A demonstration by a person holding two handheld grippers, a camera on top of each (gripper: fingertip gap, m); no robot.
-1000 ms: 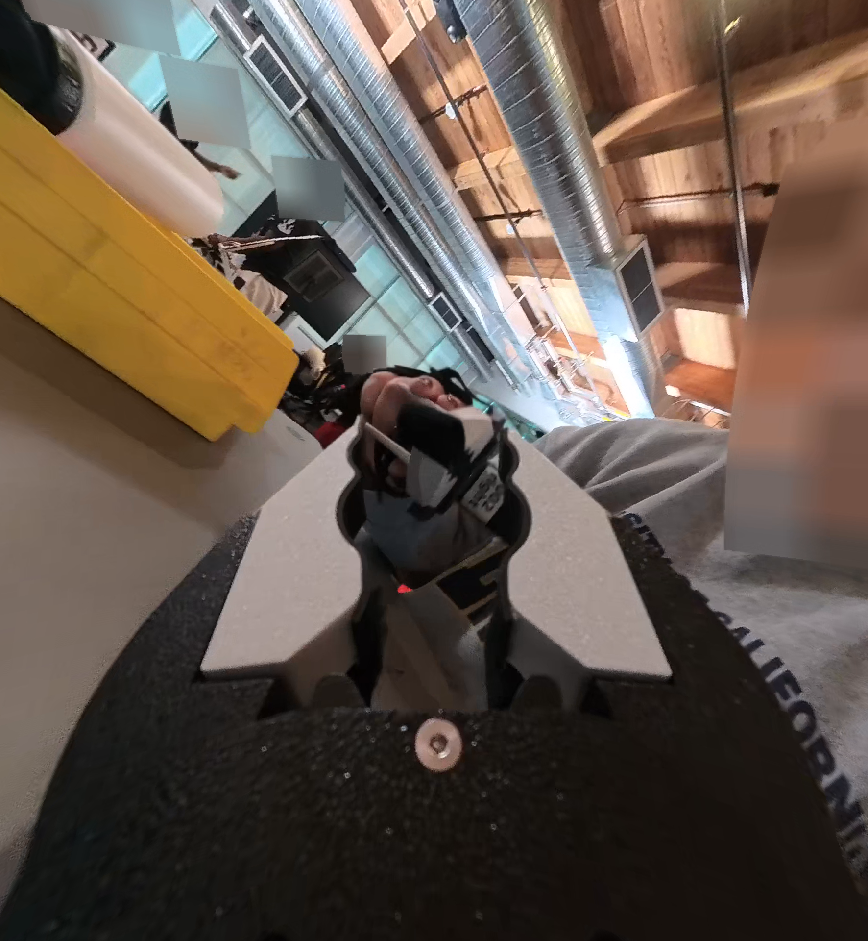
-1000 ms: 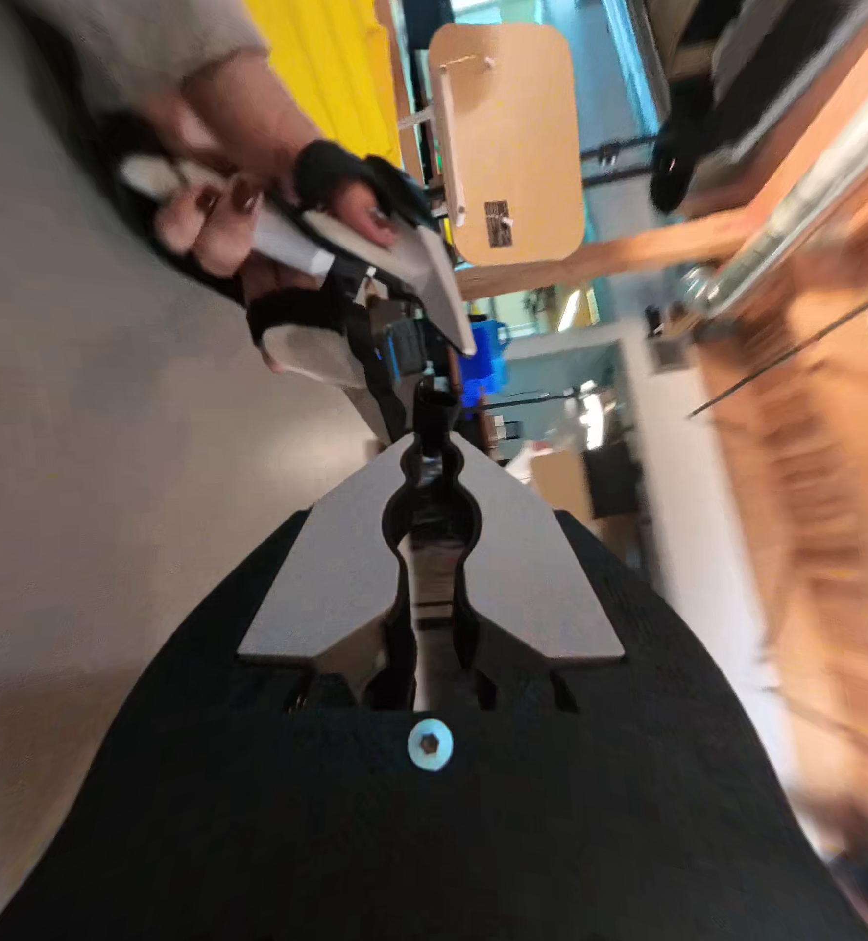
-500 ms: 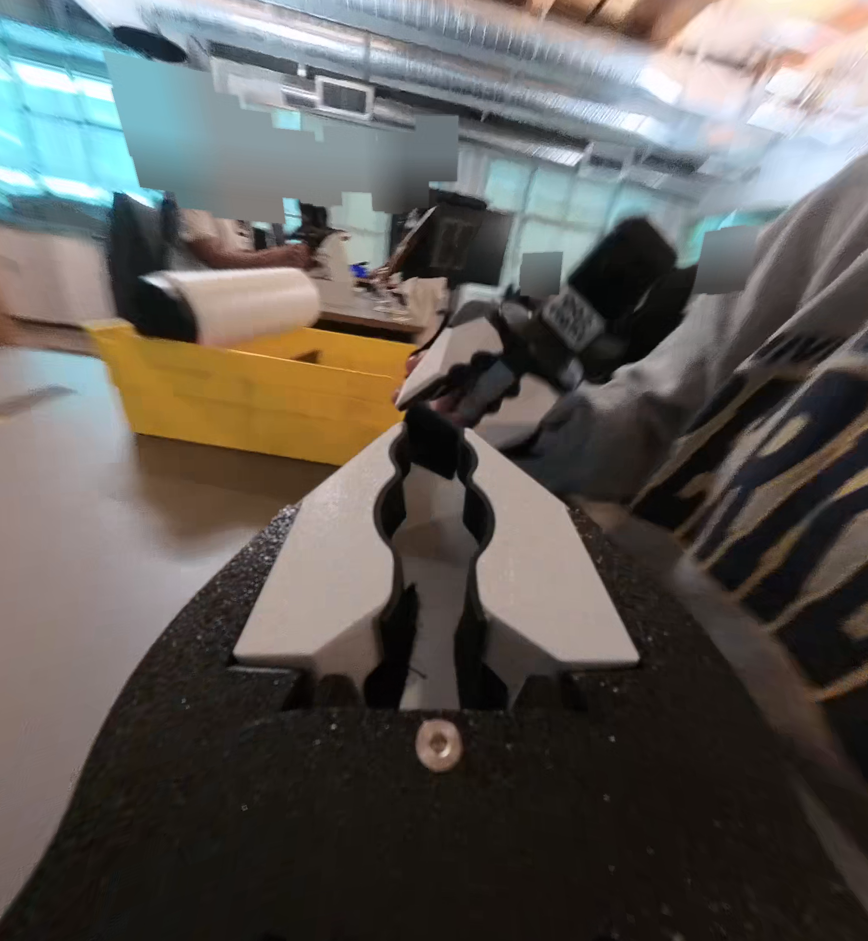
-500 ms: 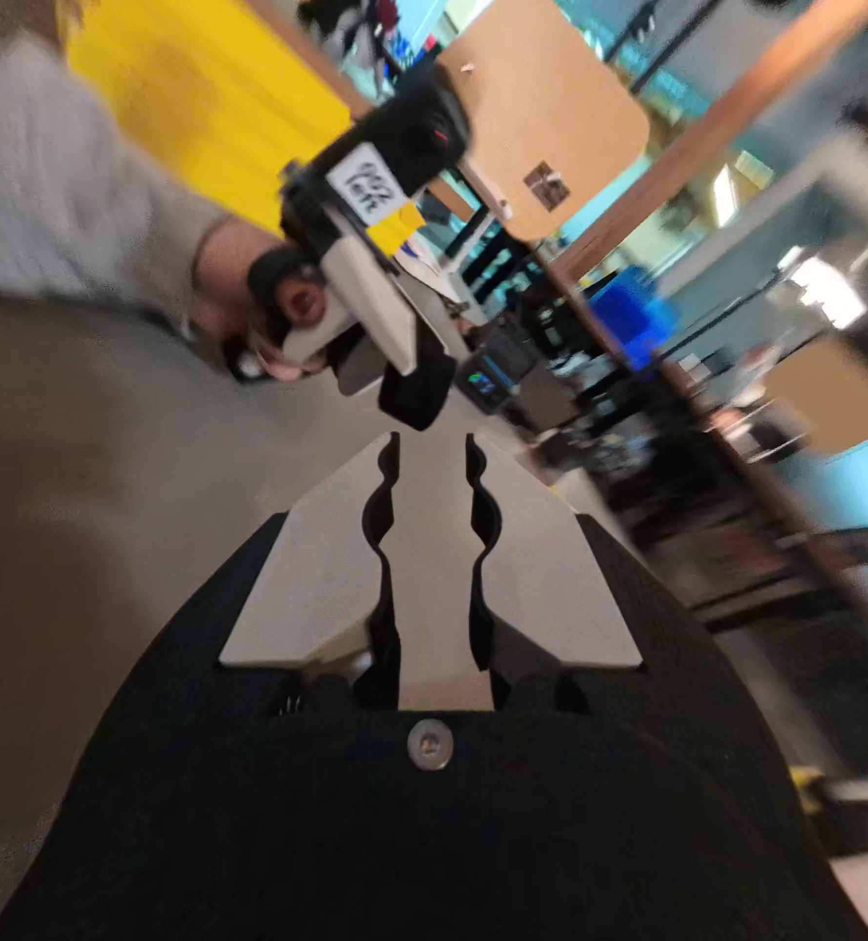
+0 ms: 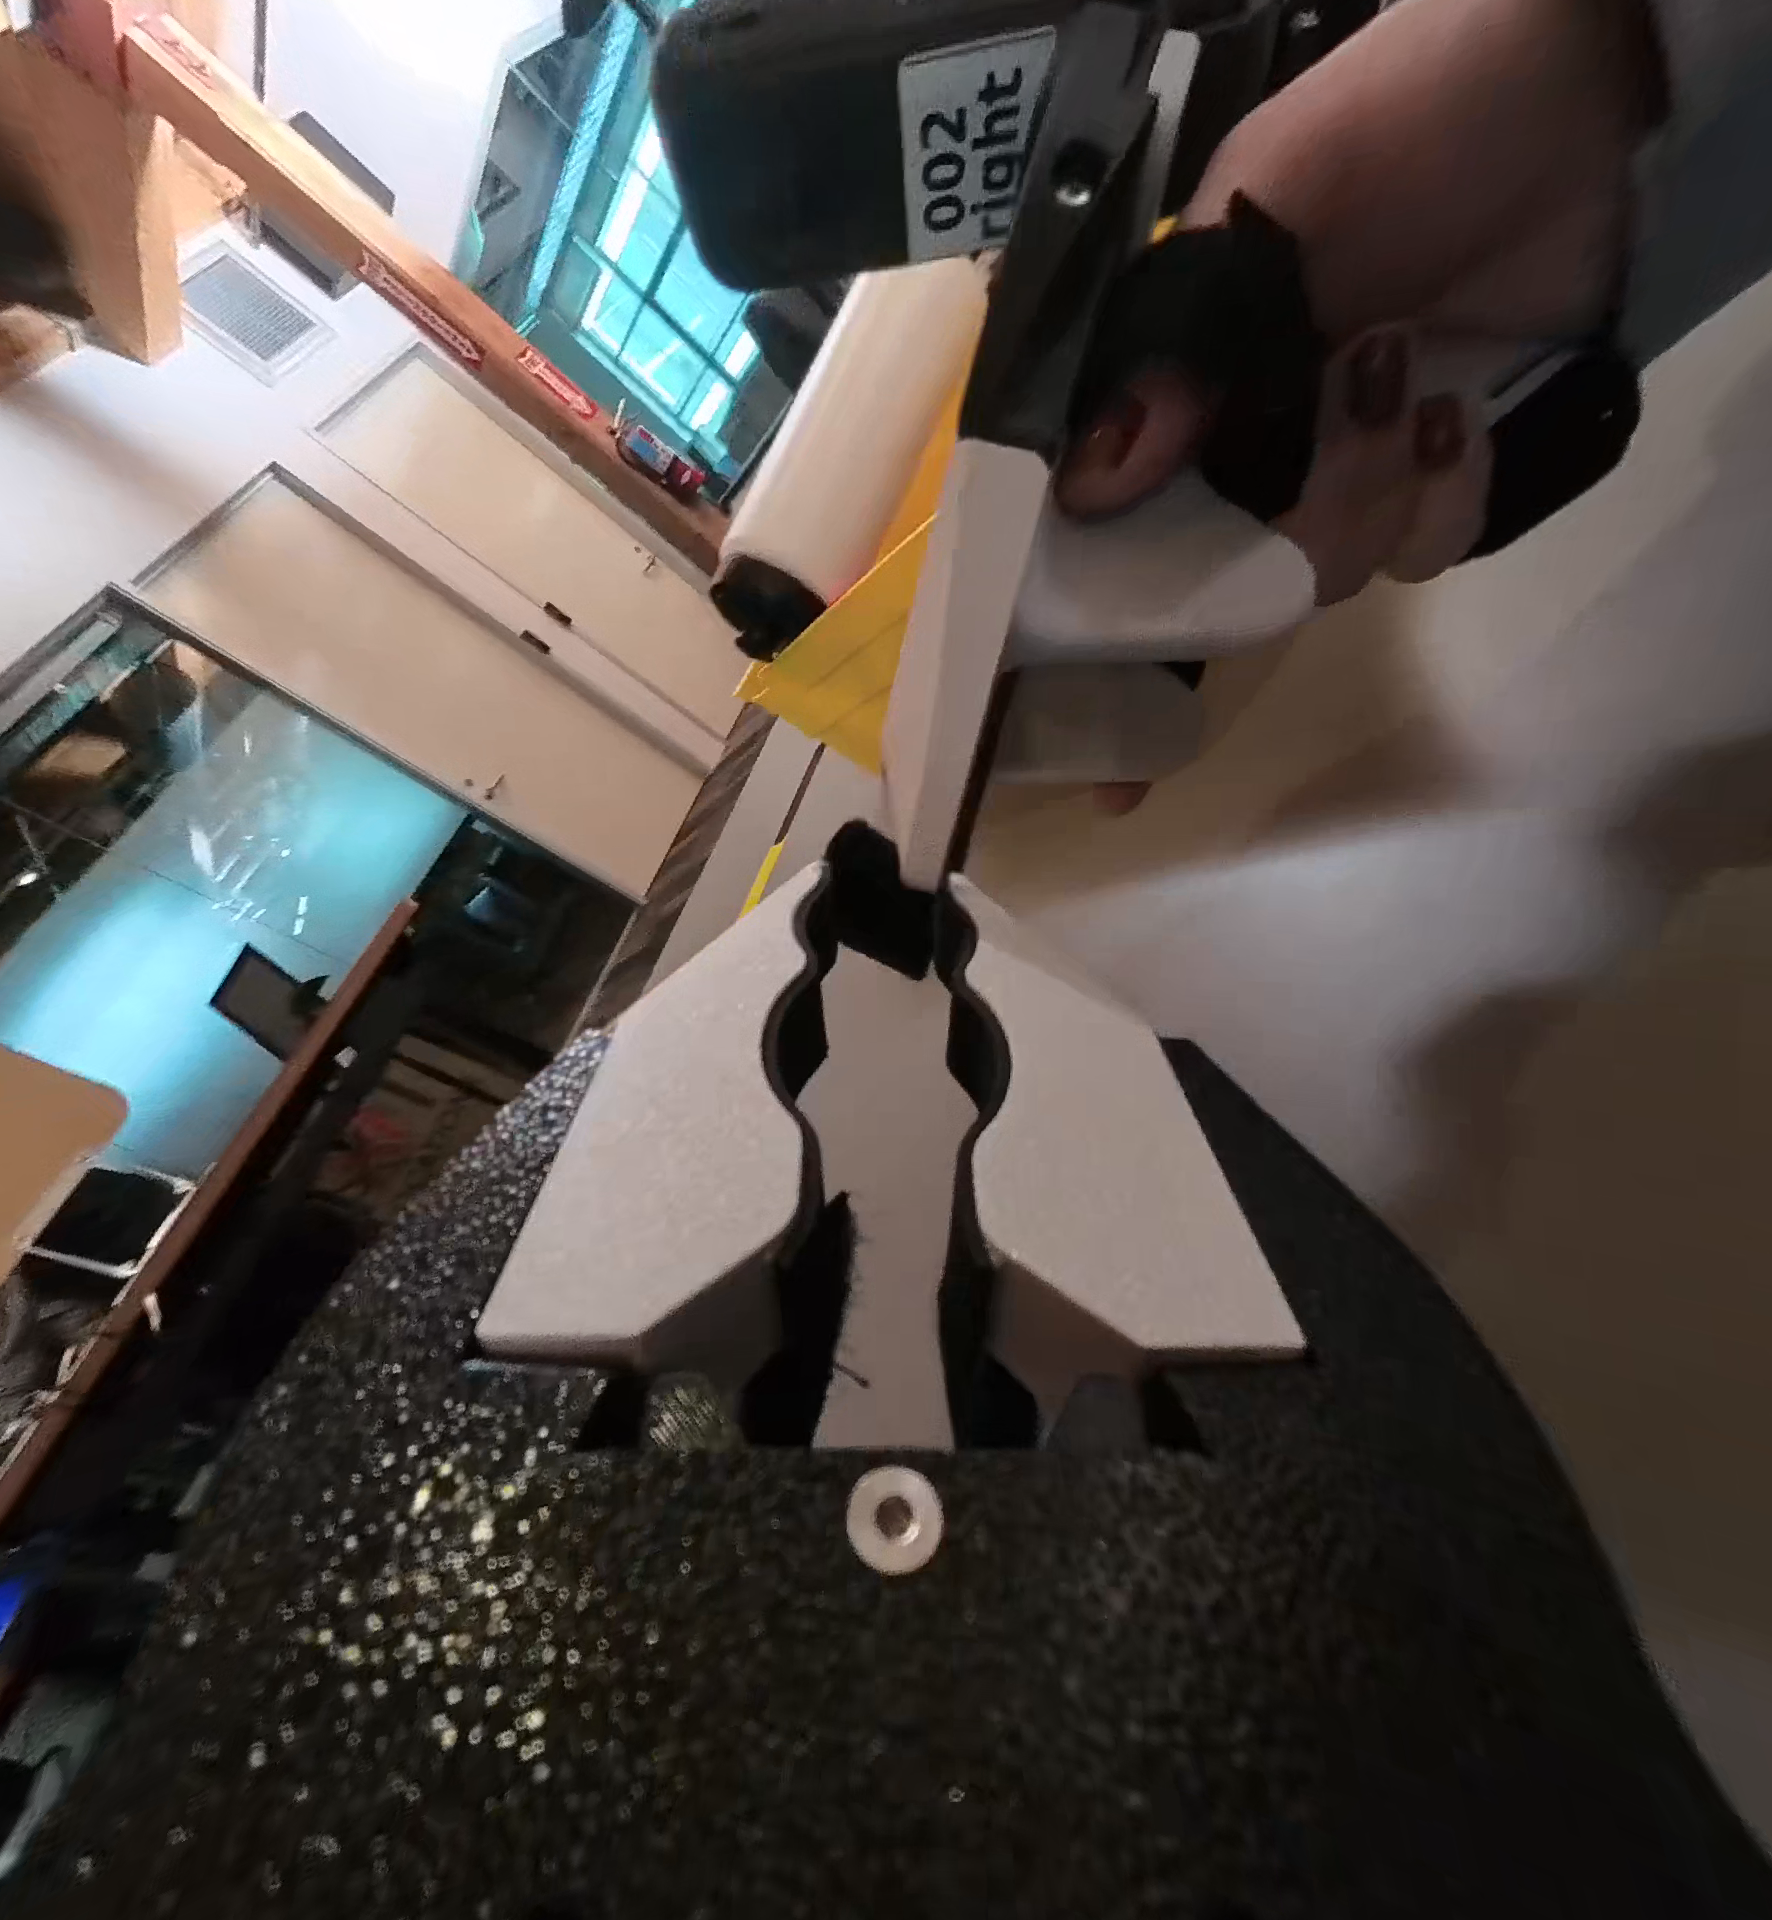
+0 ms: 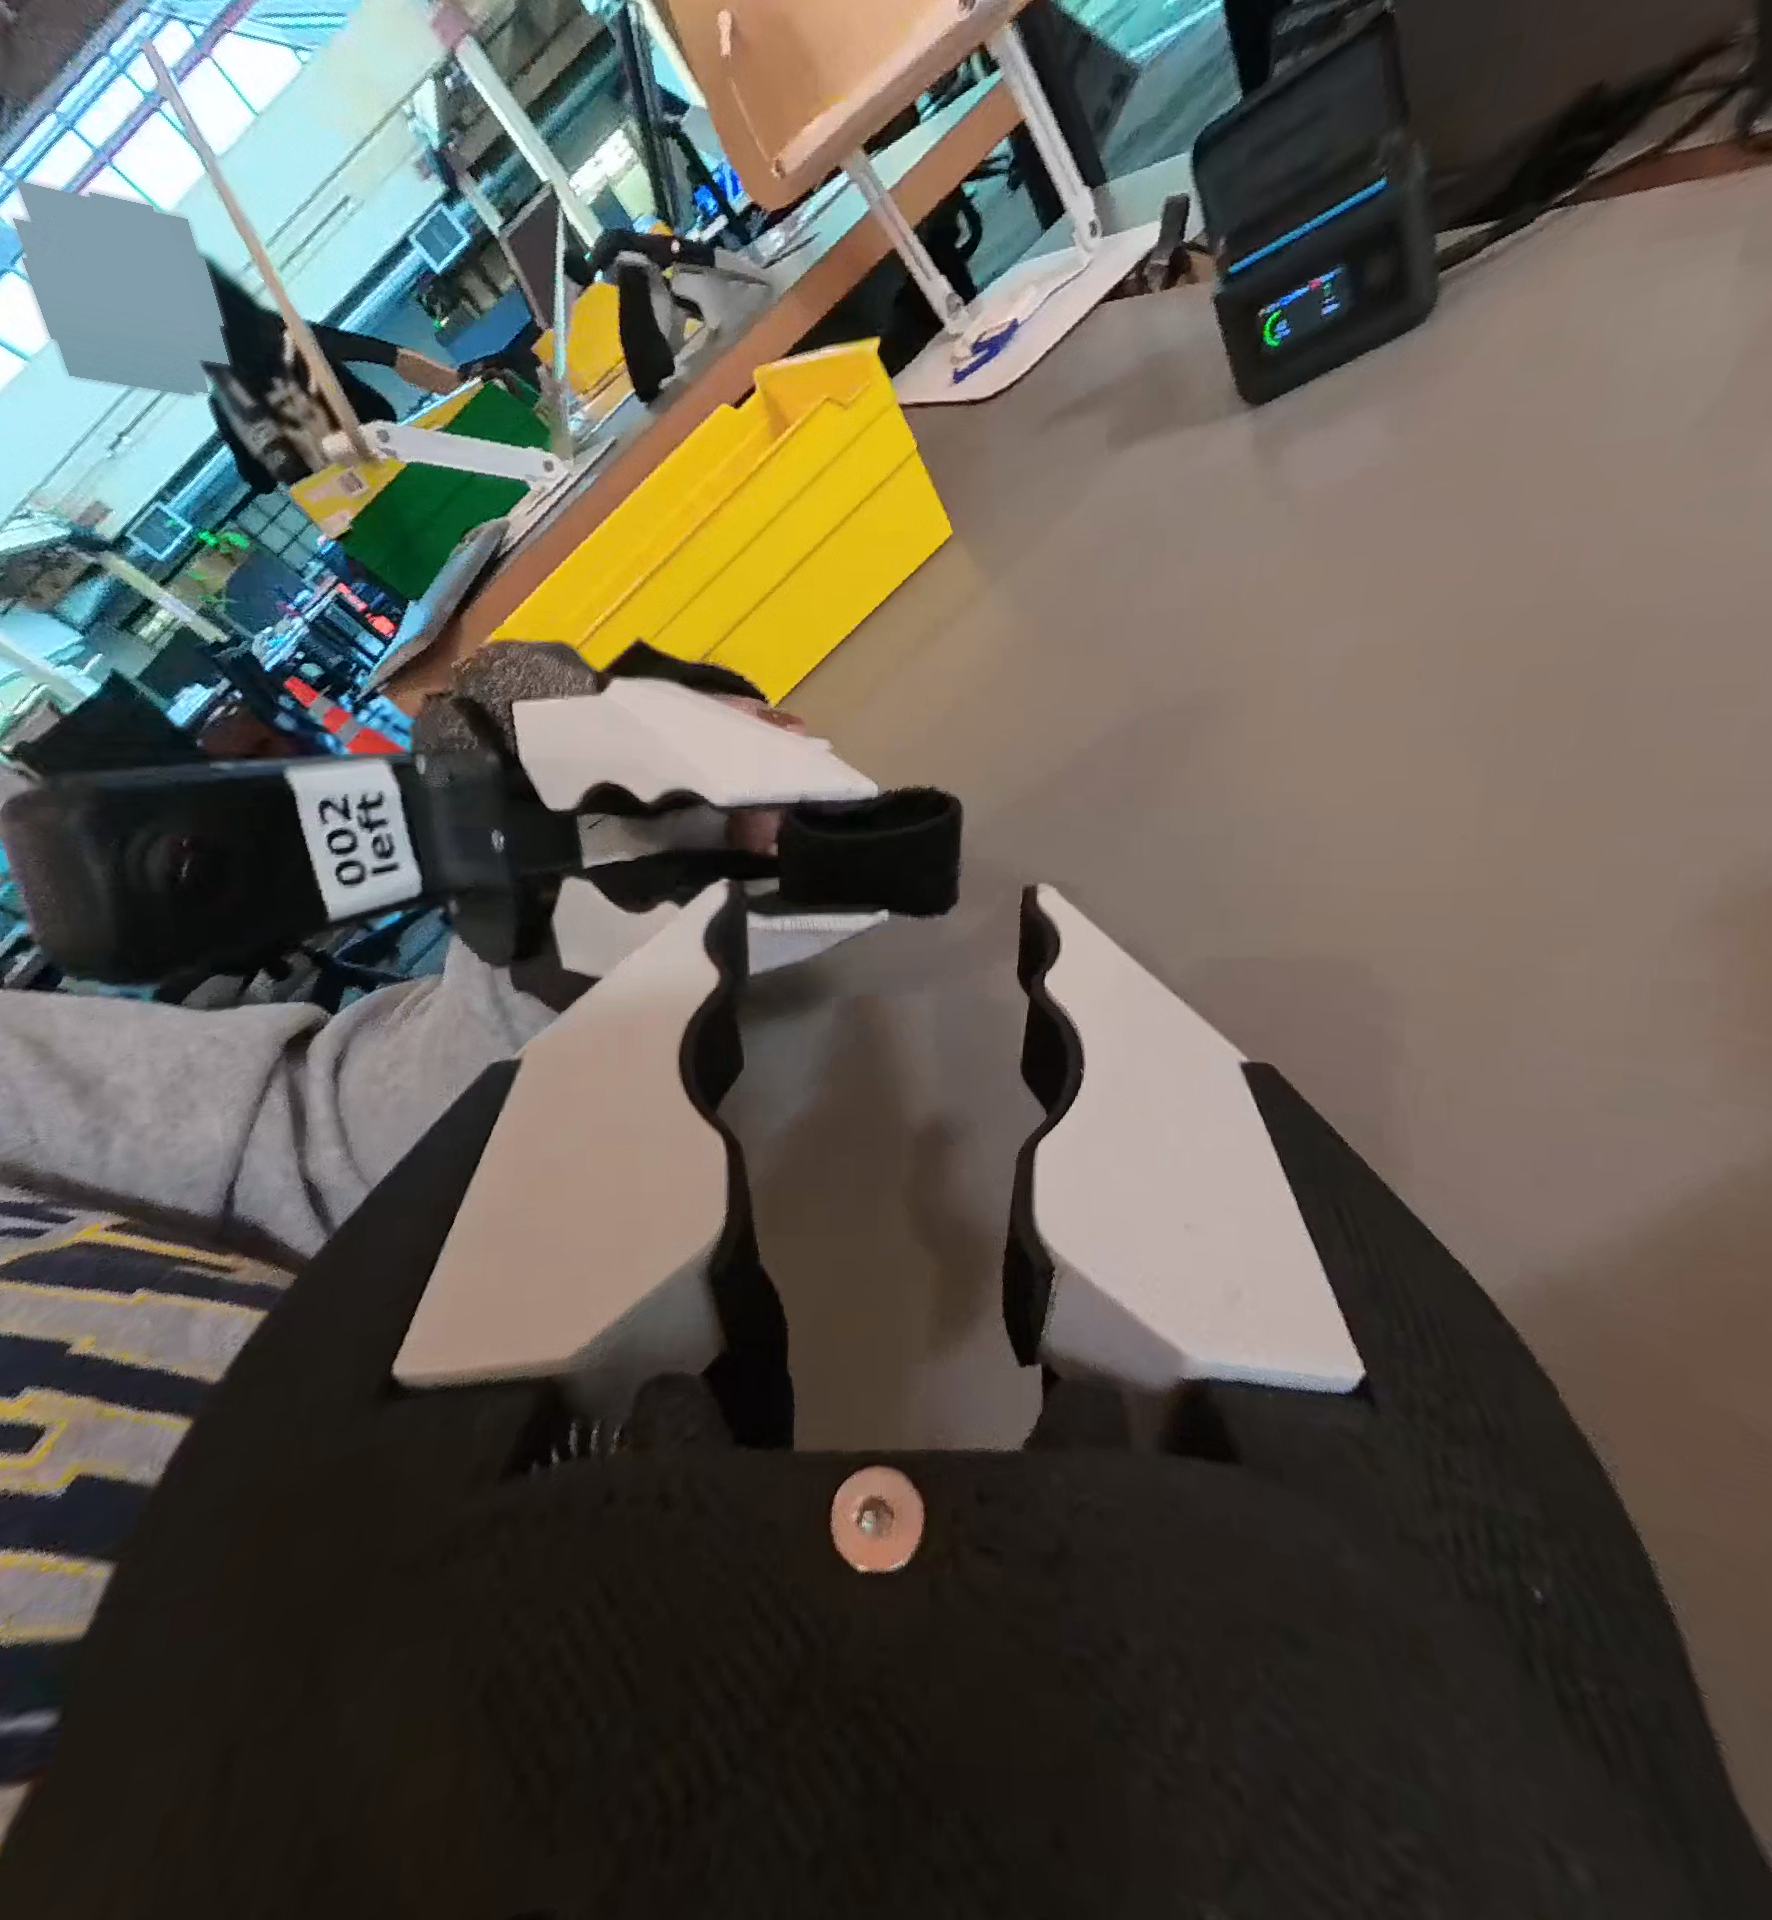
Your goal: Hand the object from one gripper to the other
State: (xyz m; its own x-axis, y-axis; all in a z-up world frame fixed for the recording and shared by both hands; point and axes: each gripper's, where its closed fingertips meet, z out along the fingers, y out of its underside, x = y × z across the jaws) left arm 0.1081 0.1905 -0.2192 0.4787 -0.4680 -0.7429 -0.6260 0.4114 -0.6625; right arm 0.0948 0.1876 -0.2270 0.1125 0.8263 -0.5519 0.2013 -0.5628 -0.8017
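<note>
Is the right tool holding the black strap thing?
No, in the right wrist view the right tool is wide open and empty, while the left tool pinches the black strap.

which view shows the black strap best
The right wrist view: the black strap shows side-on as a whole loop, pinched in the left gripper beyond the open right gripper. The left wrist view shows only its dark end between the left gripper's own fingertips, partly hidden.

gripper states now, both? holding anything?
Left hand-held gripper: closed on the black strap.
Right hand-held gripper: open, holding nothing.
</note>
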